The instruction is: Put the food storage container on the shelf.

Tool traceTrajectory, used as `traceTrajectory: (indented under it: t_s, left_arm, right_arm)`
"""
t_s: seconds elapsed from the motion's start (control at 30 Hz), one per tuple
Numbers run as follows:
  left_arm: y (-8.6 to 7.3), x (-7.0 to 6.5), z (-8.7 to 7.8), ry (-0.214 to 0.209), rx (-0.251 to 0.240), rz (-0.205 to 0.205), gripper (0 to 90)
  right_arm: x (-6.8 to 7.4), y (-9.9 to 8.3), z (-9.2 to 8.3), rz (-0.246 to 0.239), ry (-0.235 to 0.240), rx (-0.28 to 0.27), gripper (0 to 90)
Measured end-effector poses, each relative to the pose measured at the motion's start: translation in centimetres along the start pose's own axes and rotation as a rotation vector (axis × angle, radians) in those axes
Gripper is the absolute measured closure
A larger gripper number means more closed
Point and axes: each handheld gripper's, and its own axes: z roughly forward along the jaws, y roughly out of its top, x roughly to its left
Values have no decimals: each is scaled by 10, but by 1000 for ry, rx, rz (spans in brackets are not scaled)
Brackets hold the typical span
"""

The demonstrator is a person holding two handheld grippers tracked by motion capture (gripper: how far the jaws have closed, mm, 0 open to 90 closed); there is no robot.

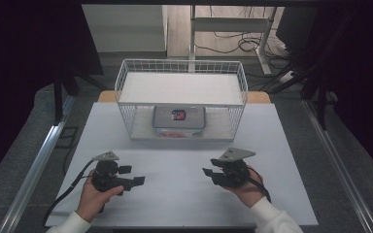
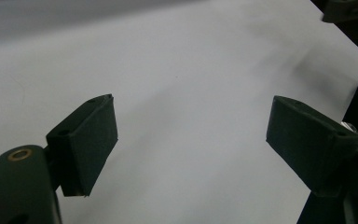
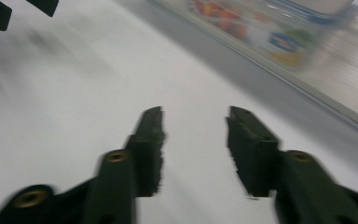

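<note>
White table (image 1: 184,160): bare near its front edge.
Left gripper (image 1: 135,181): jaws wide, holding nothing.
Right gripper (image 1: 208,173): parted, empty, aimed toward the box.
Box (image 1: 178,118): low in the wire rack (image 1: 126,77), back edge; likely the target.

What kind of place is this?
Probably a lab or office test bench: a white table with a white wire two-tier rack, a desk frame and loose floor cables behind, and dark curtains at the sides.

container (image 1: 178,118) label: too small to read | container (image 3: 261,28): motion-blurred, cut by top edge
</note>
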Motion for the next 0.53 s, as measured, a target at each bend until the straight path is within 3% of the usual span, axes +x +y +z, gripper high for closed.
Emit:
traceTrajectory:
  t_s: [0.07,0.23,0.53]
  left_arm:
    - [-1,0,-1,5,-4,12,164]
    - [-1,-1,-2,12,-10,24,169]
    - [0,0,-3,24,-16,33,172]
  right_arm:
    - [-6,-6,-14,34,-20,-15,448]
    - [-11,-9,-20,58,-38,-21,415]
    - [-6,-7,-18,36,-27,-23,308]
